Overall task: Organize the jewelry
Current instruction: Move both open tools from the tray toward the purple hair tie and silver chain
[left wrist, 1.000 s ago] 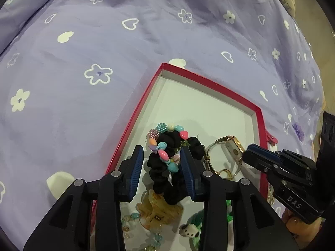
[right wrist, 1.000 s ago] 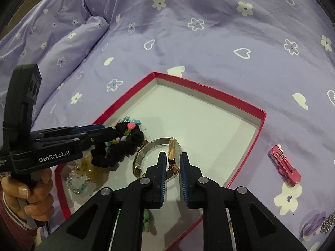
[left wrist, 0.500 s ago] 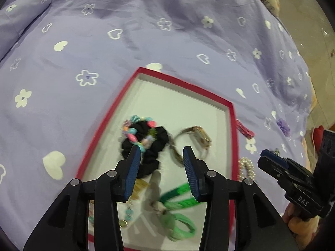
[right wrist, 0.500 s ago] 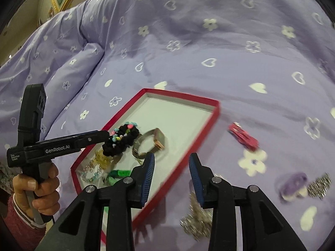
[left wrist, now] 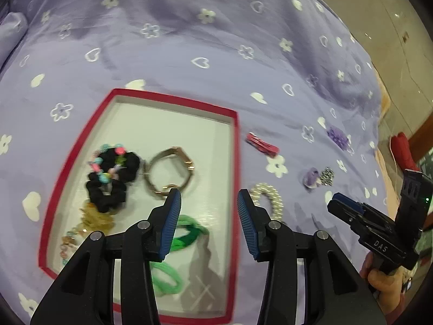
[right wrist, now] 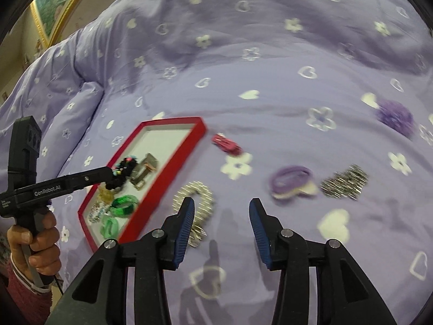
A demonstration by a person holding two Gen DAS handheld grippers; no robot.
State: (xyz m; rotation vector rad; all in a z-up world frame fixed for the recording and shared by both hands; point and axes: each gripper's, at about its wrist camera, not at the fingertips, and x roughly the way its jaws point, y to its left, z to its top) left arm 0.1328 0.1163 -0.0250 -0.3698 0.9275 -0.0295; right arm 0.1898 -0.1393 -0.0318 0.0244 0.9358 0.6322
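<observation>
Jewelry sits partly sorted: red-rimmed box (left wrist: pixel 236 162) on the purple bedspread (left wrist: pixel 216 40), lying ahead-left of the left claw (left wrist: pixel 208 203), whose jaws are spread with nothing between them. Inside the box, ahead and left of that claw: black scrunchie (left wrist: pixel 113 178) with a coloured bead bracelet (left wrist: pixel 104 173) draped on it, gold watch (left wrist: pixel 169 172) touching the scrunchie's right side, just ahead of the left fingertip. Green hair ties (left wrist: pixel 186 233) lie partly under the left finger; amber clip (left wrist: pixel 94 216) further left, blurred, so the type is uncertain. Right claw (right wrist: pixel 220 211) hangs over the bedspread outside the box, jaws spread, empty. Pearl bracelet (right wrist: pixel 194 197) lies just beside its left fingertip, partly hidden by it. Ahead of the right claw: pink hair clip (right wrist: pixel 226 144) near the box's corner. Ahead-right: purple hair tie (right wrist: pixel 291 180), with a silver sparkly piece (right wrist: pixel 345 182) just beside it; purple flower piece (right wrist: pixel 396 116) far ahead-right. Both claws seen in each other's view, well apart.
</observation>
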